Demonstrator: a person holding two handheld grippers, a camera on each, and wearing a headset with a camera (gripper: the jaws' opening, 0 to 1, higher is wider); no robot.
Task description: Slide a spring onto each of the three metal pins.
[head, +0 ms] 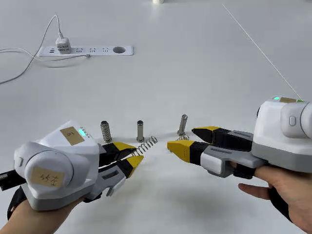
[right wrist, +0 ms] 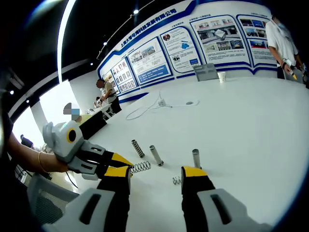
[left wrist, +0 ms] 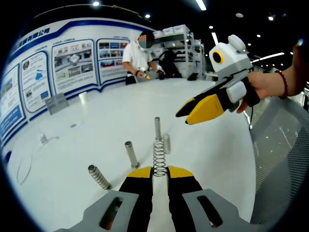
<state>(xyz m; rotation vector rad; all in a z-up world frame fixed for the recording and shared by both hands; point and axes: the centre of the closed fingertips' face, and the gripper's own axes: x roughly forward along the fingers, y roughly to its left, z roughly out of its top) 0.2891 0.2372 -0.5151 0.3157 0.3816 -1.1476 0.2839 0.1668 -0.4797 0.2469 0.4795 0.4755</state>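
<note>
Three metal pins stand in a row on the white table. The left pin (head: 106,130) (left wrist: 99,176) (right wrist: 138,148) wears a spring. Both the middle pin (head: 140,130) (left wrist: 131,153) (right wrist: 155,154) and the right pin (head: 183,125) (left wrist: 158,128) (right wrist: 196,157) are bare. My left gripper (head: 134,155) (left wrist: 160,170) is shut on one end of a spring (head: 146,145) (left wrist: 159,157) (right wrist: 140,166), held just in front of the middle pin. A loose spring (head: 183,138) (left wrist: 166,143) (right wrist: 177,180) lies at the right pin's foot. My right gripper (head: 181,137) (right wrist: 157,174) is open, its jaws on either side of that loose spring.
A white power strip (head: 87,50) with a plugged charger and cables lies at the far left of the table. A thin line (head: 263,53) crosses the table at the right. People stand at a distant bench (left wrist: 137,55).
</note>
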